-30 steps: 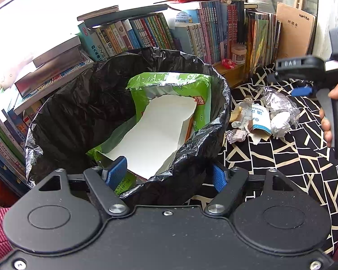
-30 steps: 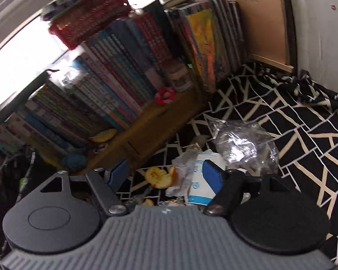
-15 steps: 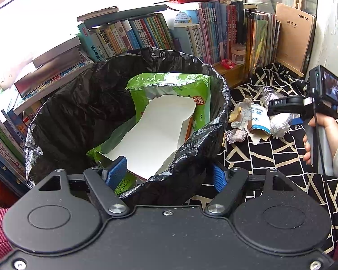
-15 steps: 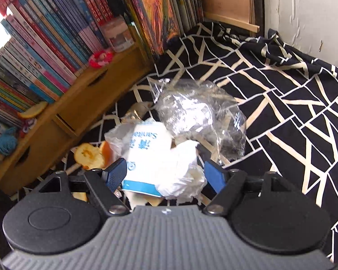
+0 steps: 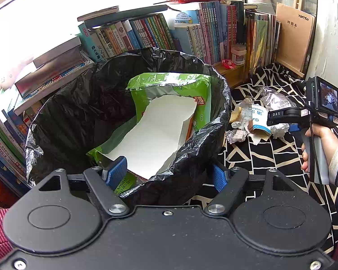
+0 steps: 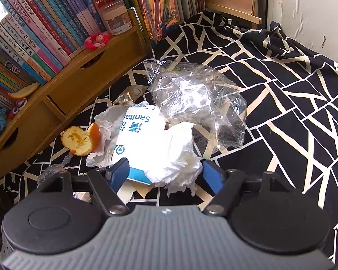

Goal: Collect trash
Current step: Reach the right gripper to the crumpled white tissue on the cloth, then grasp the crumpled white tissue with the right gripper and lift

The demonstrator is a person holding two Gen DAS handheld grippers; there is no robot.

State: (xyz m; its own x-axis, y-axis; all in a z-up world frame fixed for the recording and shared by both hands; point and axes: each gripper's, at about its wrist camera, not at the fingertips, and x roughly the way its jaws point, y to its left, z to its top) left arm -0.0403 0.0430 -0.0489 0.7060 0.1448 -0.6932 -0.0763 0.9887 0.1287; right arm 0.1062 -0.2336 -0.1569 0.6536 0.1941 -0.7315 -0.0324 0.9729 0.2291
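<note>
Black-and-cream patterned cloth (image 6: 293, 103) carries the trash. Since a second ago the right gripper (image 6: 164, 172) has dropped over the crumpled tissue (image 6: 175, 157), fingers just narrowing, not gripping; "Sanita" packet (image 6: 137, 139) beside. Left gripper (image 5: 166, 175) unchanged, fingers clamping the black-lined bin (image 5: 83, 112).

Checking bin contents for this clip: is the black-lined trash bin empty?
No: a green package with a white sheet already sits inside the black-lined trash bin.

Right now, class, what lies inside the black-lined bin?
Inside the bin a torn green package leans, with white paper over its front. Whatever sits beneath them at the bottom is covered.
</note>
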